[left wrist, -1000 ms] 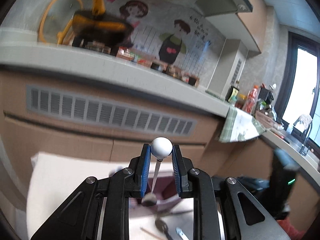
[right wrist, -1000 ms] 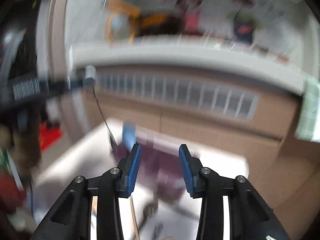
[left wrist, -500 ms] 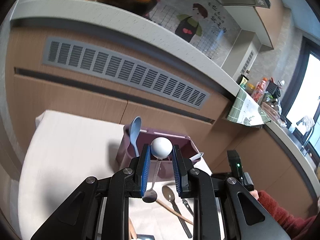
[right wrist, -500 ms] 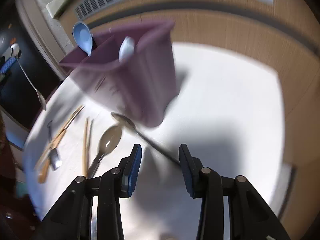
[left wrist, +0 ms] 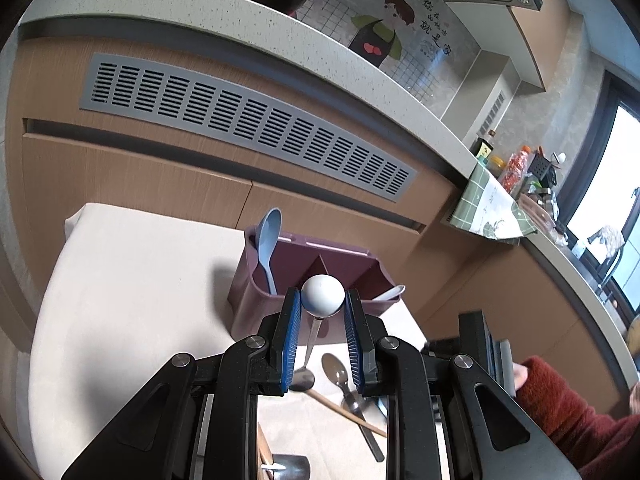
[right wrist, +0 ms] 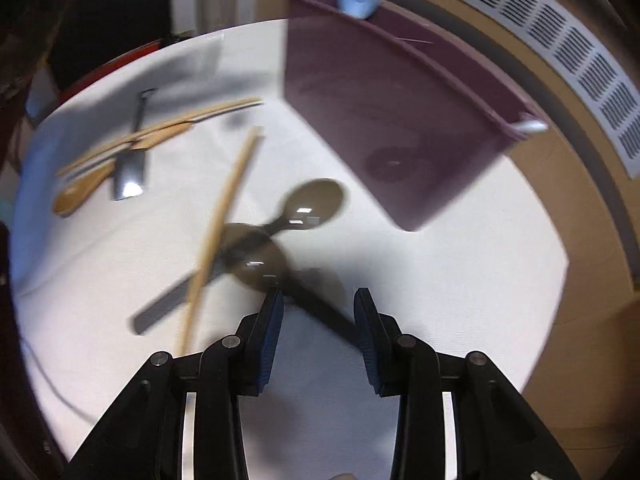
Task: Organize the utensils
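Note:
My left gripper [left wrist: 321, 308] is shut on the white ball end of a thin metal spoon [left wrist: 322, 295], which hangs bowl-down above the table, just in front of the purple utensil holder [left wrist: 256, 300]. The holder contains a blue spoon [left wrist: 267, 240] and a white spoon [left wrist: 387, 292]. My right gripper [right wrist: 319, 308] is open and empty, low over two crossed metal spoons [right wrist: 312, 206] on the white table [right wrist: 460, 280]. The handle of one spoon [right wrist: 320, 308] runs between its fingers. The purple holder [right wrist: 392, 120] stands beyond them.
A wooden chopstick [right wrist: 224, 208] lies across the spoons. Further left lie a wooden spoon [right wrist: 92, 184], more chopsticks [right wrist: 168, 128] and a small metal spatula [right wrist: 130, 172]. Brown cabinets with a grey vent [left wrist: 240, 120] stand behind the table. A red-sleeved arm [left wrist: 568, 412] shows at the right.
The left gripper has tilted down and come closer to the purple holder, still holding the spoon. The right gripper has swung down from the cabinets and dropped close over the crossed spoons.

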Available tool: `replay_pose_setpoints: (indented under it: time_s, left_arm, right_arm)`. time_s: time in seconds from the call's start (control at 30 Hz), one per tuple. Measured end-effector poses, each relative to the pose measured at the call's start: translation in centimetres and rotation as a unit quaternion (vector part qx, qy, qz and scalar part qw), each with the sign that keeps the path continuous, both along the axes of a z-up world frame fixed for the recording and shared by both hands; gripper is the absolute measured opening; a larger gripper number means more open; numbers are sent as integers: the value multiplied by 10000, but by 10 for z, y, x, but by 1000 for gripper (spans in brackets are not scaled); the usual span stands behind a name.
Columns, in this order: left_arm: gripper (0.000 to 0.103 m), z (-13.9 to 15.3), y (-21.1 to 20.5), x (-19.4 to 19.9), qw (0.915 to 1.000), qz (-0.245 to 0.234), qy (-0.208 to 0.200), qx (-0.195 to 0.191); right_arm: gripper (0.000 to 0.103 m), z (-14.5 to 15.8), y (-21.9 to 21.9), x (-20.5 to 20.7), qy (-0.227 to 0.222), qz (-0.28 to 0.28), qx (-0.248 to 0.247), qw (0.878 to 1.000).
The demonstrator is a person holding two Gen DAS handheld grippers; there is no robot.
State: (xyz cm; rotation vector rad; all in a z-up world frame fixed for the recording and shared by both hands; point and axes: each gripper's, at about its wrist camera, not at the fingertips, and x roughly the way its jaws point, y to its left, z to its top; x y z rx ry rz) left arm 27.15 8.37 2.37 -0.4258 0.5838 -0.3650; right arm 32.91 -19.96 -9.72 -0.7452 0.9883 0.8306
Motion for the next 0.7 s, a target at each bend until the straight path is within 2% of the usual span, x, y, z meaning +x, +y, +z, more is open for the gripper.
replay_pose_setpoints:
  time_s: [0.1,0.13,0.23,0.3,0.4,0.47,0.57,0.63,0.7]
  left_arm:
    - [22,-4,-1,2,9999,-49,82,-66]
    - [22,-5,-1,1,9999,-65,93,-62]
    - [22,-5,-2,-2,9999,-123,90,-50]
    - [22,-6,-1,-4,9998,-146,71,-104]
    - [22,-8,-2,-6,9997,-174,70,-163]
    - [22,-8,-3,-7,9997,-173,81,-123]
    - [22,-7,-5,-14,9999,-136,85,50]
    - [22,-7,-4,-20,9998,-112,108,122]
    - [22,-10,-3,-25,9997,-87,178,153]
  right_arm:
    - [38,-8,-22,21,514,-494,271,9971]
    - [38,-7,-33,26,775,-713,557,9929]
    - [41,-3,-46,16,1177,-1102,811,9836]
    - [41,-2,-46,0,1307,-1148,817,9814]
    - [41,2,-31,-42,1452,-837,817,9825]
    - [37,8,-19,-59,1256,-620,769,9872]
    - [38,25,8,-83,334,-137,424,9984]
    - [38,28,13,-98,-20,453,141,9989]
    - [37,23,17,-103,-106,882,-135,9960]
